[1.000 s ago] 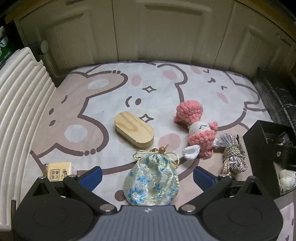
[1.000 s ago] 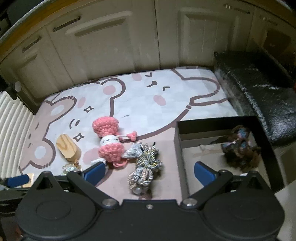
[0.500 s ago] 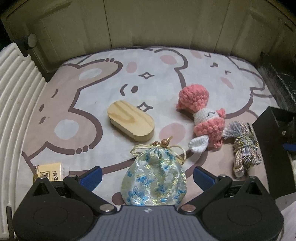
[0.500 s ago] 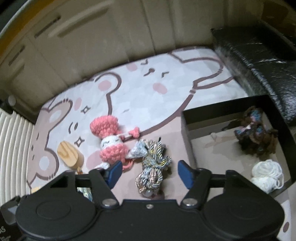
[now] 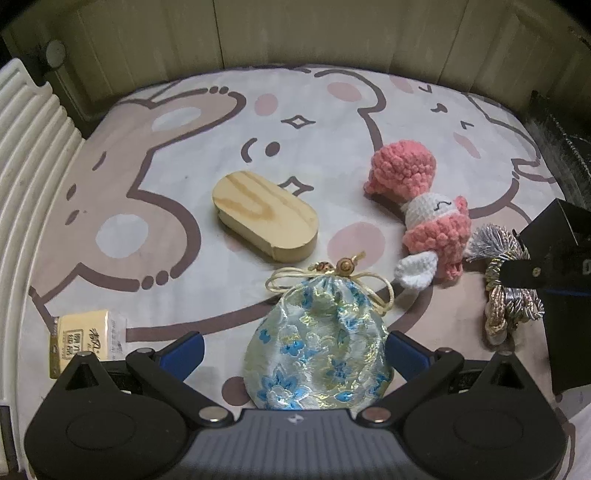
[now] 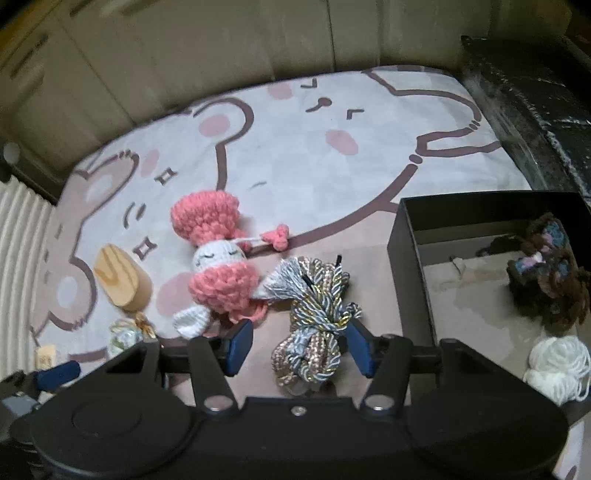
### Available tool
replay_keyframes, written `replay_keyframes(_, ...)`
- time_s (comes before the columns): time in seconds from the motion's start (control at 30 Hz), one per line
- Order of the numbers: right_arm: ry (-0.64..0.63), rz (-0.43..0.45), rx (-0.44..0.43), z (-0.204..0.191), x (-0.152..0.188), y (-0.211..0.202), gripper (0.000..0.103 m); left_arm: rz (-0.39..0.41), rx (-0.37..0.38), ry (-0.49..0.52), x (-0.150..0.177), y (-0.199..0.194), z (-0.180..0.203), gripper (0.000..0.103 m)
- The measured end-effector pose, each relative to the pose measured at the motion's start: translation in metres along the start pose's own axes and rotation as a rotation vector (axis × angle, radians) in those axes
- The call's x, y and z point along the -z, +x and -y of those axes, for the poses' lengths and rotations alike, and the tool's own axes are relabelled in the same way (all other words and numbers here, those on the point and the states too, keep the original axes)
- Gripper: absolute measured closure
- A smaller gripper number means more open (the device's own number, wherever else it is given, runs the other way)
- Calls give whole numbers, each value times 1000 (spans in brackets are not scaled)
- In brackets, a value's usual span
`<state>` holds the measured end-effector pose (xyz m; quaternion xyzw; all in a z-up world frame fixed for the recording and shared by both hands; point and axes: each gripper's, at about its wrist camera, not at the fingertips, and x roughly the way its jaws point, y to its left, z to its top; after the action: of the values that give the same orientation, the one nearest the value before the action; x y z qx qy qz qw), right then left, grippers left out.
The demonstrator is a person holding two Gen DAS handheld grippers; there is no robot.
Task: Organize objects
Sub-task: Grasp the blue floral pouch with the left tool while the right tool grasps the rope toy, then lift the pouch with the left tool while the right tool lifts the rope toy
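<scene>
A blue-flowered brocade pouch point(image 5: 317, 347) lies on the cartoon mat between the open jaws of my left gripper point(image 5: 293, 350). A silver-gold cord bundle point(image 6: 317, 321) lies between the blue pads of my right gripper point(image 6: 298, 345), which is partly closed around it without clearly touching. A pink crochet doll point(image 6: 218, 269) and an oval wooden block point(image 5: 264, 216) lie further out. The black box point(image 6: 410, 266) at right holds a dark yarn piece point(image 6: 546, 273) and a white yarn ball point(image 6: 557, 365).
A small yellow packet point(image 5: 83, 336) lies at the mat's left front. White ribbed panel point(image 5: 26, 177) borders the left, cabinet doors point(image 5: 295, 33) the back, a black wrapped slab point(image 6: 532, 107) the right. My right gripper shows at the right edge of the left wrist view point(image 5: 546, 273).
My left gripper has moved forward over the pouch. My right gripper has moved left from the box to the cord bundle and its jaws have narrowed around it.
</scene>
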<state>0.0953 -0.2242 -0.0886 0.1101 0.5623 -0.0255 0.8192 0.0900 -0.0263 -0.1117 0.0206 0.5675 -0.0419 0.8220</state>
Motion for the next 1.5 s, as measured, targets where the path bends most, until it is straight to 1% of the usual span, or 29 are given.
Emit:
replay_keyframes(0.03, -6, -7, 6, 0, 0, 3, 48, -4, 1, -1, 0, 1, 1, 0)
replay_keyframes(0.23, -48, -29, 69, 0, 1, 17, 49, -20, 4, 5, 0, 7, 5, 0)
replay_keyframes(0.47, -142, -28, 125, -13, 3, 26, 45, -37, 6, 3, -2, 14, 9, 0)
replay_keyframes(0.63, -218, -40, 171, -19, 7, 30, 49, -57, 6, 1, -2, 19, 11, 0)
replay_keyframes(0.77, -244, -47, 170, -18, 9, 29, 52, -96, 30, -34, -2, 25, 9, 0)
replay_keyframes(0.83, -257, -48, 163, -18, 9, 28, 54, -106, 32, -36, -2, 26, 9, 0)
replay_keyframes(0.9, -254, -54, 151, -16, 9, 27, 57, -103, 32, -39, -3, 25, 9, 2)
replay_keyframes(0.93, -249, -57, 145, -15, 9, 26, 60, -100, 31, -42, -3, 24, 8, 6)
replay_keyframes(0.97, -245, -61, 139, -15, 9, 25, 66, -99, 33, -49, -4, 24, 7, 11)
replay_keyframes(1.0, -239, -64, 131, -14, 9, 24, 66, -104, 34, -57, -5, 24, 6, 14)
replay_keyframes(1.13, -248, -65, 121, -14, 10, 20, 66, -116, 37, -60, -6, 22, 4, 17)
replay_keyframes(1.23, -239, -58, 104, -13, 10, 15, 66, -115, 8, -51, -8, 19, 2, 18)
replay_keyframes(1.3, -228, -48, 90, -12, 10, 11, 67, -104, -6, -53, -8, 15, 0, 18)
replay_keyframes(1.5, -213, -20, 61, -11, 11, -2, 67, -67, 1, -73, -10, -2, -5, 18)
